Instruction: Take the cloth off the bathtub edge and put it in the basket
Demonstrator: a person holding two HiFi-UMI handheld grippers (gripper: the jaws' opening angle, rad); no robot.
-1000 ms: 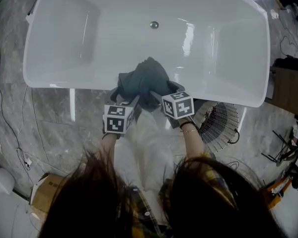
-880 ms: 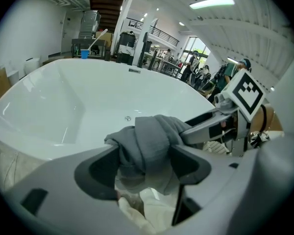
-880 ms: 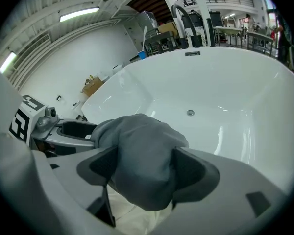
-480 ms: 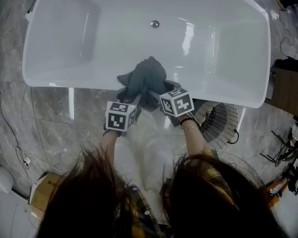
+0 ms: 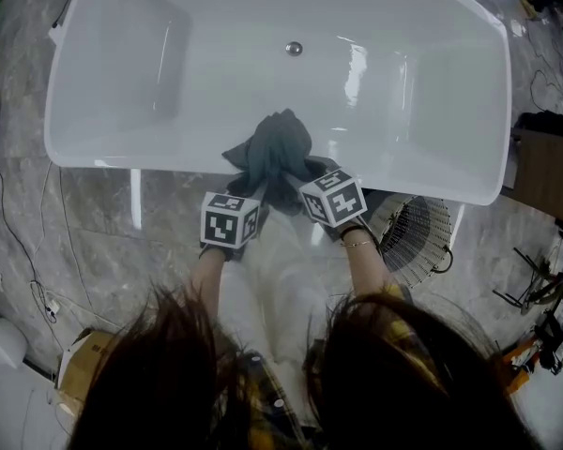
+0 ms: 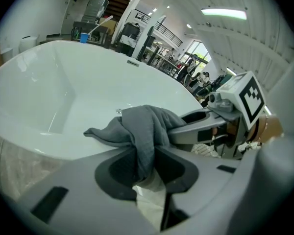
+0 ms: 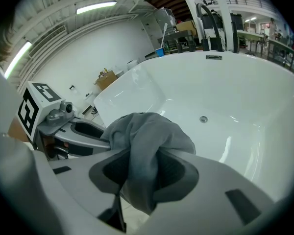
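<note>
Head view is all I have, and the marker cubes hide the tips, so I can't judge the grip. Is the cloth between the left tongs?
Observer: Yes. The left tongs are closing with the cloth bunched between their pads.
Operator: And the right?
Observer: The right tongs are closing too, with a thick fold of it between them.
Operator: Any cloth hanging loose?
Observer: A tail droops below the right tongs' pads.
</note>
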